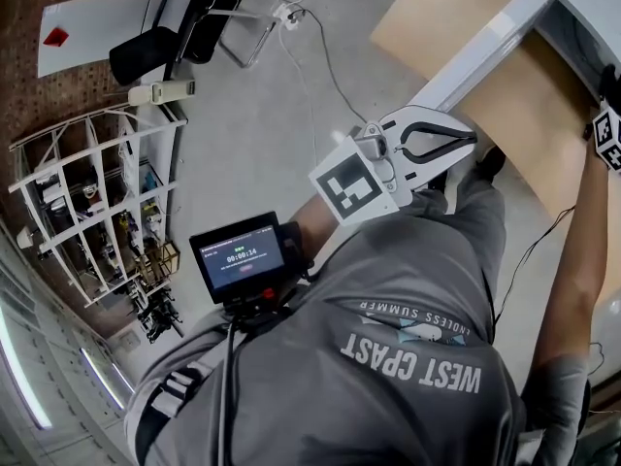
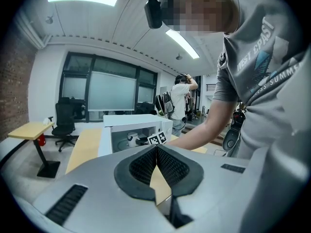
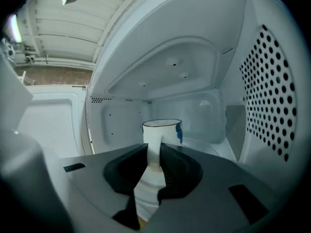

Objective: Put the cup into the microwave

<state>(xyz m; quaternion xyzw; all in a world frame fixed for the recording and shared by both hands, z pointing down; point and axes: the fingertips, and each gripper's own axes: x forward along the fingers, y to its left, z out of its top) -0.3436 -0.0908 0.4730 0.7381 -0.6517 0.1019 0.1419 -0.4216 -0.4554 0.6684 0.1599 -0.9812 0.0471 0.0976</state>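
My right gripper (image 3: 154,155) sat well inside the microwave (image 3: 274,106), its jaws clamped on the handle of the white cup (image 3: 164,129). The cup stood upright just ahead of them, near the middle of the cavity and clear of the perforated side wall and the back. The jaws hid the cup's base, so I could not tell whether it was already down on the oven floor. My left gripper (image 2: 156,148) hung outside, well apart from the oven, its jaws together on nothing. To finish this step well, I judged I should lower the cup level until it carried its own weight. Only then should I part the jaws, and draw straight back along the line of the handle so as not to tip it
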